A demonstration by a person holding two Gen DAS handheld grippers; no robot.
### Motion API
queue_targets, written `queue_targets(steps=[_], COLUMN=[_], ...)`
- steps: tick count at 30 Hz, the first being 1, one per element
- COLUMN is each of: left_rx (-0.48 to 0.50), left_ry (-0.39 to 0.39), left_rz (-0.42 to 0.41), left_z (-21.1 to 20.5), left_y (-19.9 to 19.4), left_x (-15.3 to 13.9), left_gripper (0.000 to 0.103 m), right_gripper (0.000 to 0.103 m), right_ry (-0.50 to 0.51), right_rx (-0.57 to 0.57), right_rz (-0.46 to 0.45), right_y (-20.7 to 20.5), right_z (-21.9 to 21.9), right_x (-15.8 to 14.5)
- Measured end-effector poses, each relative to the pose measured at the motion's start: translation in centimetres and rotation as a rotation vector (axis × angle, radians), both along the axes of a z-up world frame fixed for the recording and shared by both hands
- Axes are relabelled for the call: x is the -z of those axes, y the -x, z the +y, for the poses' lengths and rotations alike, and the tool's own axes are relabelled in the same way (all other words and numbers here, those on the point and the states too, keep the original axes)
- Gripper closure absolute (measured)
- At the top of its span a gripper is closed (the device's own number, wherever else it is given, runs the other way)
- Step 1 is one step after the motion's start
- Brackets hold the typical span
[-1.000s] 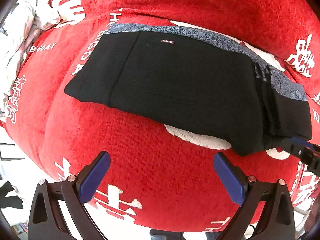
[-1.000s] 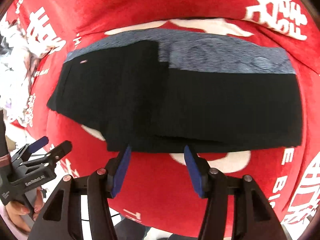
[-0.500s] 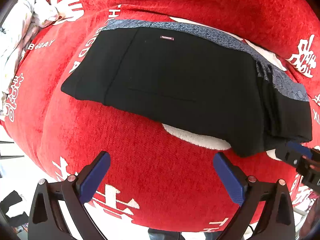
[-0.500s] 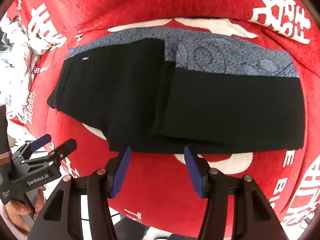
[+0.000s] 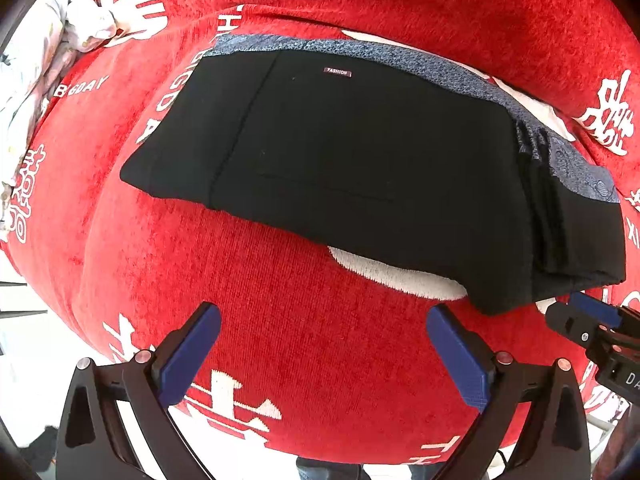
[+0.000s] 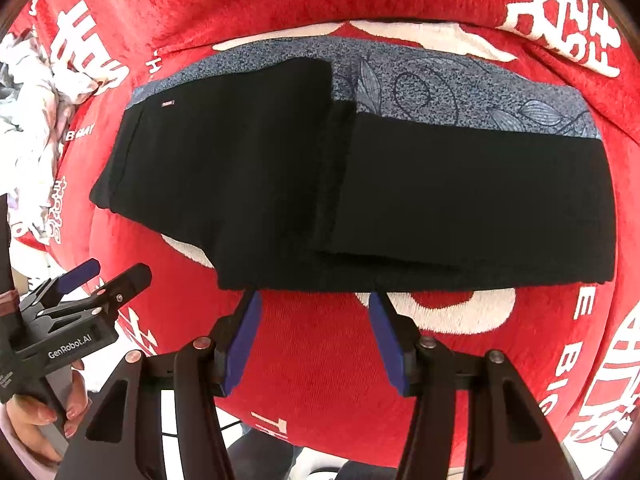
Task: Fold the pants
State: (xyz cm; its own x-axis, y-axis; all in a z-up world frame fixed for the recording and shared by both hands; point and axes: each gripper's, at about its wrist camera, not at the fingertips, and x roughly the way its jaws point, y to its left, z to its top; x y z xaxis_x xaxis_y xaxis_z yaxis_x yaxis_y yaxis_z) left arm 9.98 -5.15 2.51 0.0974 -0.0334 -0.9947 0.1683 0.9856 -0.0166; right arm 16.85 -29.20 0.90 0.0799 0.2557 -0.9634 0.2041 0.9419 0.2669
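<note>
Black pants (image 6: pixel 360 184) lie folded, long axis left-right across what looks like a bed's red blanket (image 6: pixel 320 360); left gripper (image 5: pixel 320 344) and right gripper (image 6: pixel 316 312) fingers spread, empty.

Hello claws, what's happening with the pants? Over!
Left gripper open, empty. Right gripper open at the near edge of the folded black pants. Nothing in the way.

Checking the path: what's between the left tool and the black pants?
Only bare red blanket between the left tool and the pants, per the left wrist view.
</note>
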Motion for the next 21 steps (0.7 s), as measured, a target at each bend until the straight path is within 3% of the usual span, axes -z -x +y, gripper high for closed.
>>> queue_targets(steps=[4,12,19,21], left_rx=[-0.001,-0.007,0.007,0.01], left_ry=[0.002,0.003,0.02,0.024], left_rz=[0.003,0.017,0.023,0.021], left_z=[0.2,1.0,1.1,1.2], left_y=[-0.1,-0.7,-1.6,-2.0], left_x=[0.1,0.8,1.2,1.3], left_gripper=[0.0,0.0,0.0,0.0], right_gripper=[0.043,0.041,0.037,0.032], right_ry=[0.014,0.187,0.198,0.199], right_rx=[-0.004,-0.02,0.015,0.018], right_rz=[0.006,-0.092,-0.011,-0.026], right_y=[0.0,-2.2,-4.2,-4.0], right_z=[0.2,-0.9,-2.3,-2.1], right_x=[0.0,-2.0,1.5,1.5])
